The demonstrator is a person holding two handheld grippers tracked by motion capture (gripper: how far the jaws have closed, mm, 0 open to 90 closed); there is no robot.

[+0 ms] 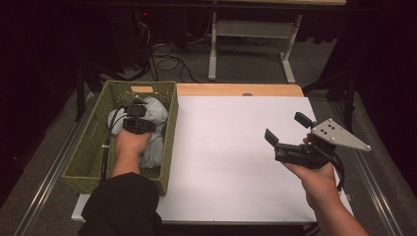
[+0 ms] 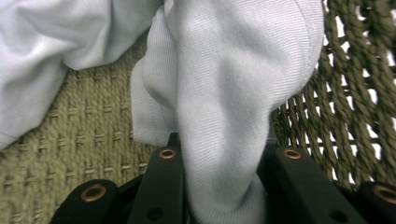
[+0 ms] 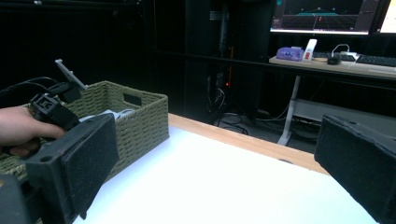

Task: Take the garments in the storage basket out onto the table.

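Pale grey-blue knit cloth (image 2: 233, 93) sits in the green woven basket (image 1: 91, 147) at the bench's left end, right under the left gripper (image 1: 138, 123). Its jaws are clamped on a bunched fold that runs straight up between them, rest of it draped on the basket floor. Right gripper (image 1: 287, 132) is well apart over the white bench (image 1: 226, 162), jaws wide, empty. Clear path looks to be straight up, over the rim.

Lab or test room, probably: black curtaining is closing in the walls, cables (image 1: 167, 61) are trailing over grey carpet, monitors (image 3: 322, 16) are glowing on a side desk (image 3: 336, 65) with a keyboard (image 3: 376, 59), and a white-topped worktable (image 1: 236, 162) is standing centre.
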